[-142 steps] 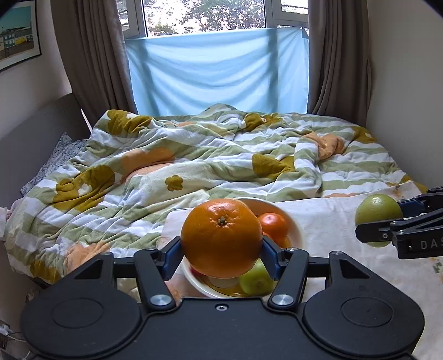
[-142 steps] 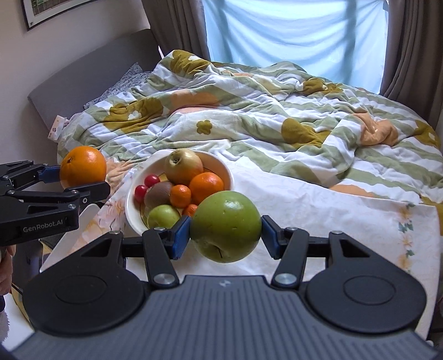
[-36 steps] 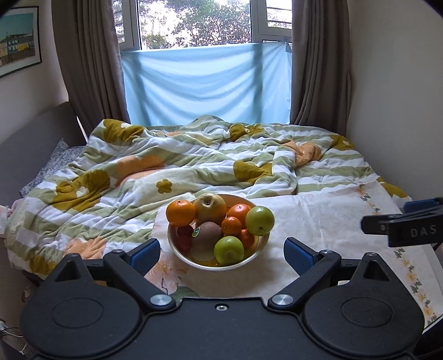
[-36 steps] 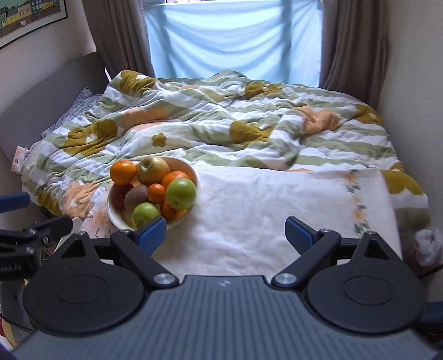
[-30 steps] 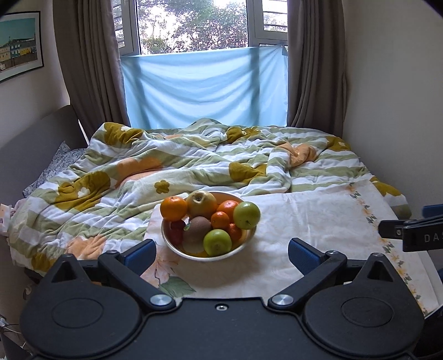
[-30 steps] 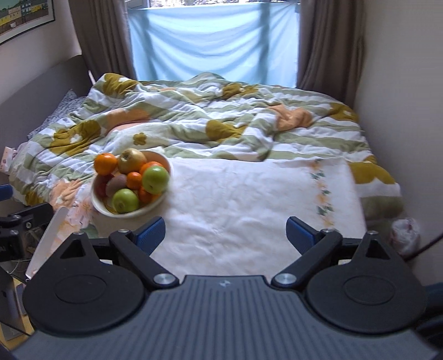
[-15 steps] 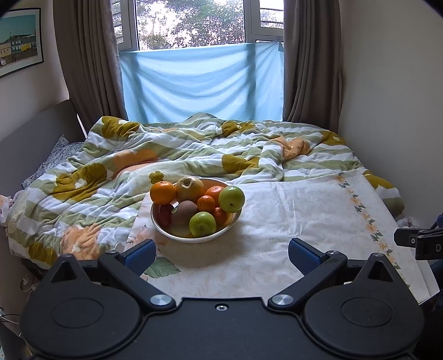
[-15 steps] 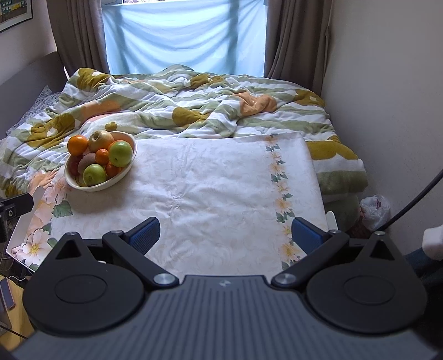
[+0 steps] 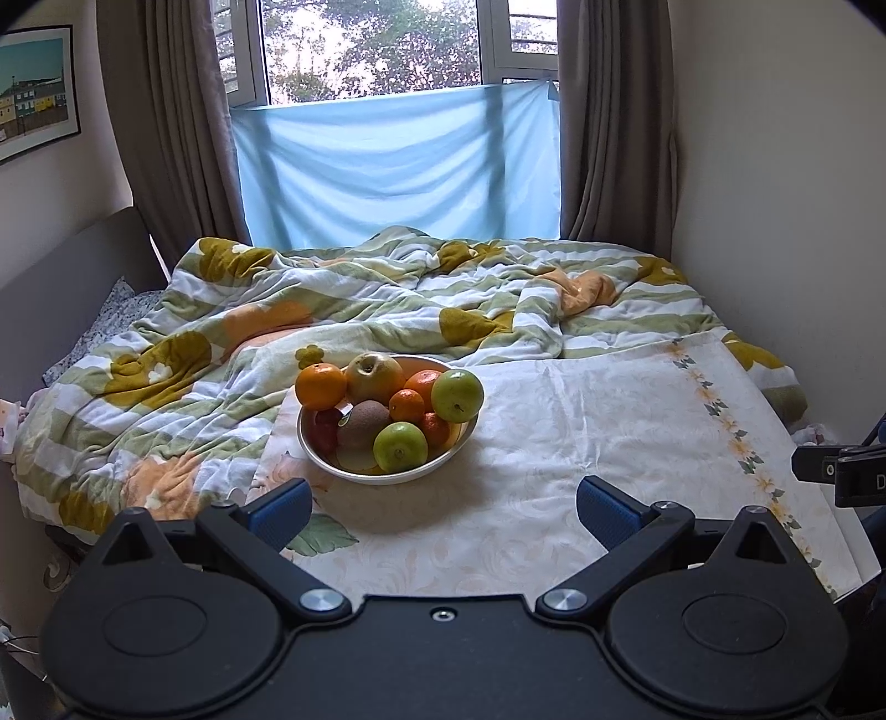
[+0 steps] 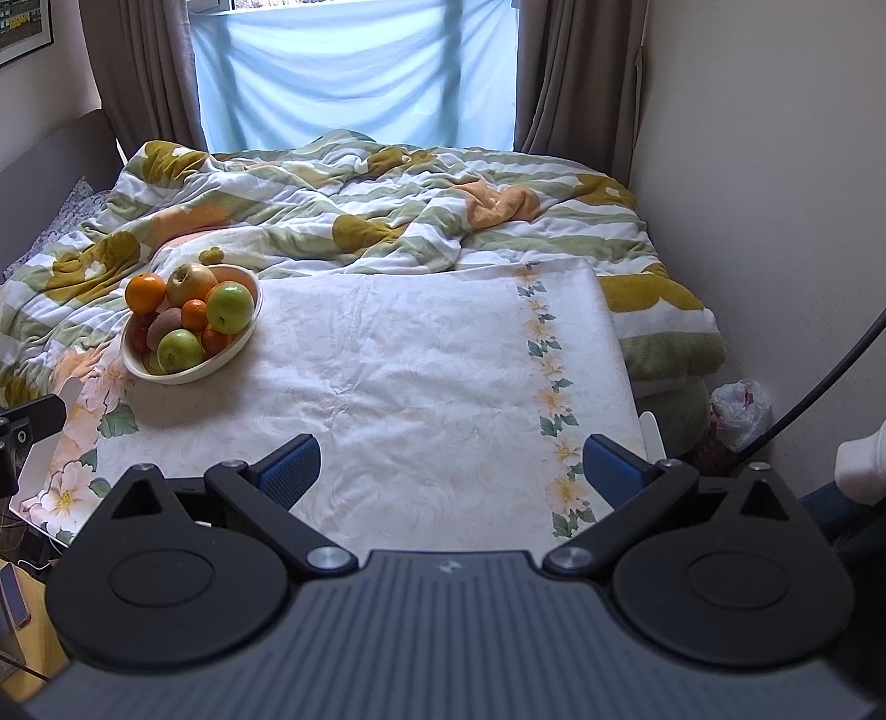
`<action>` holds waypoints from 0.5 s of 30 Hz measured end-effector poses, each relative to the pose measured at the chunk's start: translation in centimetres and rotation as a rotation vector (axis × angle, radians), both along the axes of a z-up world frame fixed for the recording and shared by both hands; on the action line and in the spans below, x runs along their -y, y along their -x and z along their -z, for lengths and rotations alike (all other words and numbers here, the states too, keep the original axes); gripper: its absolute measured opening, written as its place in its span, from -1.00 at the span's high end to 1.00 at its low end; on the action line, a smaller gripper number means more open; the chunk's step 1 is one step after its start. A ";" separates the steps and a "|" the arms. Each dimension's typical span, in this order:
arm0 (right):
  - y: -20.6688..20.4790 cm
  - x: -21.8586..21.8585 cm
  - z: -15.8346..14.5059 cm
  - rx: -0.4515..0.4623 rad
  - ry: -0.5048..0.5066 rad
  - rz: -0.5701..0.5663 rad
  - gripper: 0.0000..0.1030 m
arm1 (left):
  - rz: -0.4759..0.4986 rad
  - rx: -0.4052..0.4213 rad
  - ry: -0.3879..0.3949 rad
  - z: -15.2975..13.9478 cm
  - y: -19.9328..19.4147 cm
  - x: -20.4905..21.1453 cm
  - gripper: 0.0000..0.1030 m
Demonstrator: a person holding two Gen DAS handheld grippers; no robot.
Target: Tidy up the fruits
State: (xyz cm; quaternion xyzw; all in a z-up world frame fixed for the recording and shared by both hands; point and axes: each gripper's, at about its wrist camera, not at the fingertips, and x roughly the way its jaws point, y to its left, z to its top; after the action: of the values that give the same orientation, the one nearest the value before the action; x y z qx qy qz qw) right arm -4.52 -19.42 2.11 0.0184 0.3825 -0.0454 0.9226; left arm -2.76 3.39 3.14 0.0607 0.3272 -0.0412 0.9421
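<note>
Fruit fills the bowl (image 9: 332, 462) ahead of the left gripper (image 9: 440, 512) and slightly to its left — orange (image 9: 320, 386), apples, a kiwi (image 9: 362, 423) and small oranges heaped together on the cloth (image 10: 432, 360). From the right gripper (image 10: 451, 468) the bowl sits well ahead and far to the left. Both grippers are spread wide and carry nothing. The sorting looks finished, so the step is to draw away level and straight, clear of the heap. Both tools hang back near the cloth's front edge, pointing toward the window (image 9: 376, 44).
</note>
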 end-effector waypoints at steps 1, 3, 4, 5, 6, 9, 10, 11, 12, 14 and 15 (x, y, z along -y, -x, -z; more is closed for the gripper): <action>0.0 0.1 0.0 0.001 -0.001 0.000 -1.00 | 0.000 0.000 0.001 0.0 0.0 0.0 -1.00; 0.0 0.1 0.0 -0.001 0.000 0.000 -1.00 | -0.001 0.000 0.000 0.0 0.0 0.0 -1.00; 0.0 0.1 0.1 -0.002 0.000 0.001 -1.00 | -0.002 0.001 -0.001 0.0 0.0 0.0 -1.00; 0.0 0.1 0.1 -0.001 -0.002 0.000 -1.00 | -0.002 0.003 -0.003 0.0 0.0 0.1 -1.00; 0.0 0.1 0.1 -0.002 -0.002 -0.001 -1.00 | -0.003 0.004 -0.005 -0.1 0.0 0.1 -1.00; 0.1 0.1 0.1 -0.004 -0.005 -0.001 -1.00 | -0.003 0.007 -0.008 -0.1 0.0 0.1 -1.00; 0.1 0.1 0.1 -0.005 -0.006 -0.001 -1.00 | -0.003 0.007 -0.008 -0.1 0.0 0.0 -1.00; 0.1 0.1 0.1 -0.004 -0.006 0.000 -1.00 | -0.002 0.007 -0.006 -0.1 0.0 0.1 -1.00; 0.1 0.1 0.1 -0.004 -0.006 0.000 -1.00 | -0.002 0.007 -0.006 -0.1 0.0 0.0 -1.00; 0.1 0.1 0.1 -0.004 -0.005 0.000 -1.00 | -0.002 0.007 -0.007 -0.1 0.0 0.0 -1.00; 0.0 0.1 0.1 -0.004 -0.004 0.000 -1.00 | -0.002 0.007 -0.007 -0.1 0.0 0.0 -1.00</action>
State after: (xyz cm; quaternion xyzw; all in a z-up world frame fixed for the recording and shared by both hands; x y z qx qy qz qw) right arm -4.56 -19.49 1.97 0.0203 0.3846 -0.0444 0.9218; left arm -2.77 3.36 3.21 0.0638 0.3243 -0.0387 0.9430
